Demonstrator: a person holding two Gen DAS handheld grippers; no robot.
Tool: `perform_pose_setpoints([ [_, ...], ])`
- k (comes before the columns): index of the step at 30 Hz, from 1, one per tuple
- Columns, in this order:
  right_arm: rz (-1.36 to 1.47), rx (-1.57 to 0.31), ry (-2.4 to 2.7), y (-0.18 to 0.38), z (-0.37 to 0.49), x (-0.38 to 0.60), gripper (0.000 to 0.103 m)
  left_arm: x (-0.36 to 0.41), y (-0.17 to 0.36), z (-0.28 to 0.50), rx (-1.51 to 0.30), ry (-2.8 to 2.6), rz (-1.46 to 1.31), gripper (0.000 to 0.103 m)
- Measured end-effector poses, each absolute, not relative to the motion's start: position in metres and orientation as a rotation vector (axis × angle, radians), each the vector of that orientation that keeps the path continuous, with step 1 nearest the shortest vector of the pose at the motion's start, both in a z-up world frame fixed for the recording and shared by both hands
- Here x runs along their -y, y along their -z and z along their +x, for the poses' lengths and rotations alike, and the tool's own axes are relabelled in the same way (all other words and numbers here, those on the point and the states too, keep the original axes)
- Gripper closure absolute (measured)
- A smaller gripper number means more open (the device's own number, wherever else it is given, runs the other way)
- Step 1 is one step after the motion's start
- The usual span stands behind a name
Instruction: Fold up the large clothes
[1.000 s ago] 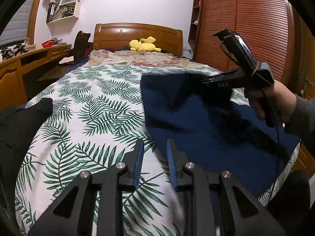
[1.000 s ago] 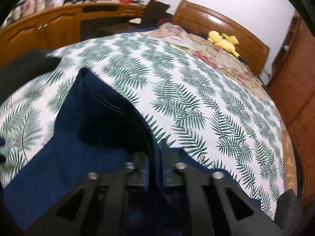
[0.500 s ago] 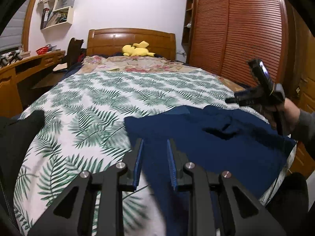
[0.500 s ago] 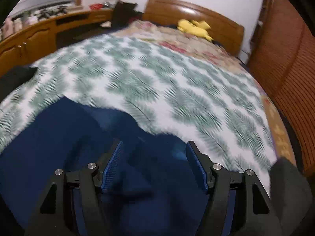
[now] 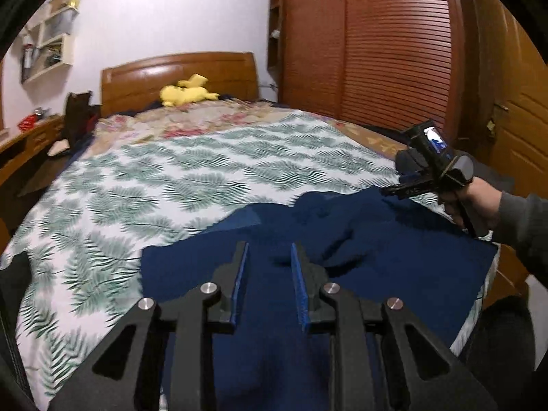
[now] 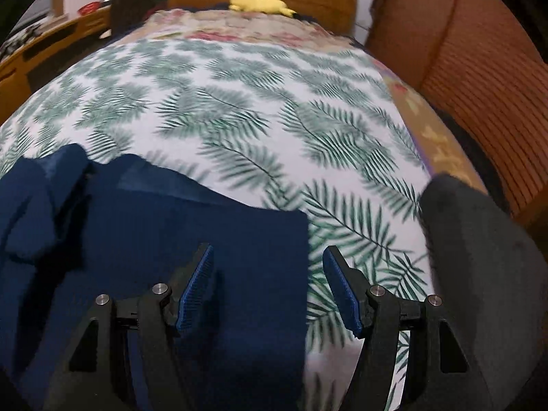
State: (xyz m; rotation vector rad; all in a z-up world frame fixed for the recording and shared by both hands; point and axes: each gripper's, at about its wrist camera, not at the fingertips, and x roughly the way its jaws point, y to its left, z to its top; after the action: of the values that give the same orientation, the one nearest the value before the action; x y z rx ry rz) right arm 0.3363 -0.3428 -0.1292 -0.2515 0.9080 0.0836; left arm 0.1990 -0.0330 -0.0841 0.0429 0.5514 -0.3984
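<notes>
Navy garment (image 5: pixel 376 257) lies flat-ish on the bed (image 5: pixel 212 171) at the near end, toward the 4 o'clock corner of the leaf-print cover in my left wrist view. It's rumpled in the middle, with a bunched ridge around 12 o'clock of my left fingertips.

My left hand-held gripper (image 5: pixel 269 267) hangs over the navy cloth with its jaws parted only a little, and I see nothing pinched between the pads. My right hand-held gripper (image 6: pixel 269 284) has its jaws well apart and holds nothing. The garment's right edge (image 6: pixel 303 274) runs between the two fingers, and the left pad (image 6: pixel 195 287) sits over cloth while the right one is over bare cover.

Risks, as I judge them:
- The rumple in the middle isn't smoothed. Folding over it would lock in a lumpy, crooked fold.
- If my right jaws close here they may catch only the edge hem, or the bed cover along with it, and drag the cover up.
- My left jaws are narrow. Going down on flat cloth they could skid and push a new wrinkle instead of picking a layer.
- The garment is close to the bed's near edge, so a pull toward 6 o'clock could slide it off.
- A dark grey item (image 6: pixel 479 274) sits at 3 o'clock of my right gripper and could snag.
</notes>
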Motion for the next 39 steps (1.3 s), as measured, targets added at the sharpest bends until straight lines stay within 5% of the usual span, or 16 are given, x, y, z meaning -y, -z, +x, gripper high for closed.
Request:
perform_pose_setpoints([
  [6,-0.124,-0.972,-0.081,0.145,0.355,0.375,0.037,0.062,0.094,0.227,-0.609,0.45,0.042,0.077],
  [9,-0.072,-0.987,-0.099,0.148,0.363,0.385,0.063,0.069,0.109,0.238,-0.64,0.436,0.054,0.077],
  [11,-0.041,-1.001,-0.141,0.149,0.368,0.389,0.098,0.072,0.119,0.243,-0.659,0.423,0.063,0.077],
  [14,-0.053,-0.97,-0.193,0.143,0.366,0.386,0.102,0.073,0.132,0.246,-0.686,0.418,0.072,0.077],
  [18,-0.095,-0.804,-0.101,0.112,0.351,0.392,0.103,0.073,0.139,0.247,-0.7,0.418,0.071,0.077],
  [33,-0.2,-0.792,-0.013,0.101,0.343,0.379,0.102,0.074,0.144,0.244,-0.697,0.406,0.089,0.076],
  [37,-0.198,-0.778,-0.145,0.092,0.333,0.338,0.069,0.073,0.143,0.243,-0.693,0.402,0.085,0.076],
  [39,-0.193,-0.783,-0.213,0.093,0.328,0.318,0.068,0.071,0.143,0.242,-0.692,0.398,0.084,0.076],
])
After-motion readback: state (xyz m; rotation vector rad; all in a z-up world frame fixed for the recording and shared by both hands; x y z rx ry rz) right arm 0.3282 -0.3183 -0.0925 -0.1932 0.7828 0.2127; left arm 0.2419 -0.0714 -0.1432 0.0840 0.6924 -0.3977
